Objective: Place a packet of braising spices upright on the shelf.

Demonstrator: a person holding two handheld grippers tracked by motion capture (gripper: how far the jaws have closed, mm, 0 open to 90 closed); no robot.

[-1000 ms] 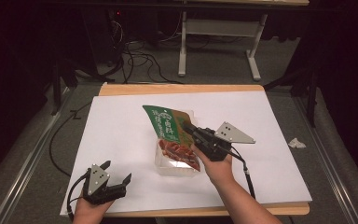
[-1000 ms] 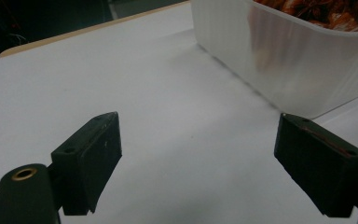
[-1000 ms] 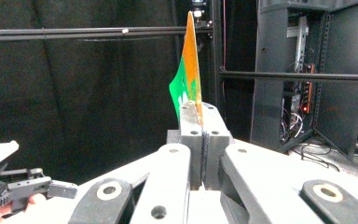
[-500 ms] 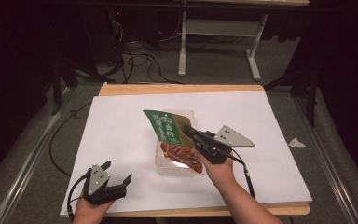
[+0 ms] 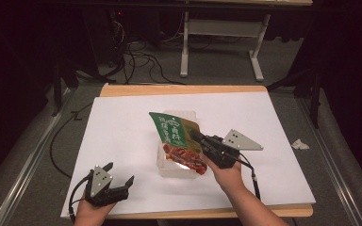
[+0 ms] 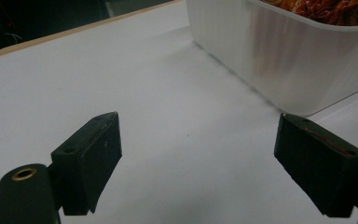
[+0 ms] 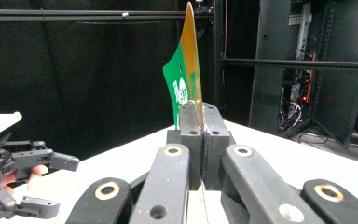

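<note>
Right now my right gripper (image 5: 199, 140) is clamped on the edge of a green and gold snack packet (image 5: 179, 141); in the right gripper view (image 7: 200, 140) I see the two black jaws pressed flat together with the thin foil edge of the packet (image 7: 186, 70) rising straight up between them. From the high view the packet hangs tilted over a clear plastic container (image 5: 172, 167), its red printed lower part lying across the container's top, its green upper end pointing away from me toward the far side of the table; whether the packet rests on the container's rim or hovers just above it I cannot tell. The container sits near the middle of the white sheet (image 5: 122, 127) that covers the wooden table (image 5: 179, 89), a little toward my side.

My left gripper (image 5: 120, 176) rests at the near left corner of the sheet, well apart from the packet, held in my left hand (image 5: 87, 214); its jaws stand wide apart with nothing between them, as the left gripper view (image 6: 200, 154) shows, bare white sheet lying in the gap. That view also has the container's translucent wall (image 6: 284, 51) close ahead to the right, reddish food showing at its top. A crumpled white scrap (image 5: 300, 144) lies on the grey floor beyond the table's right edge.
</note>
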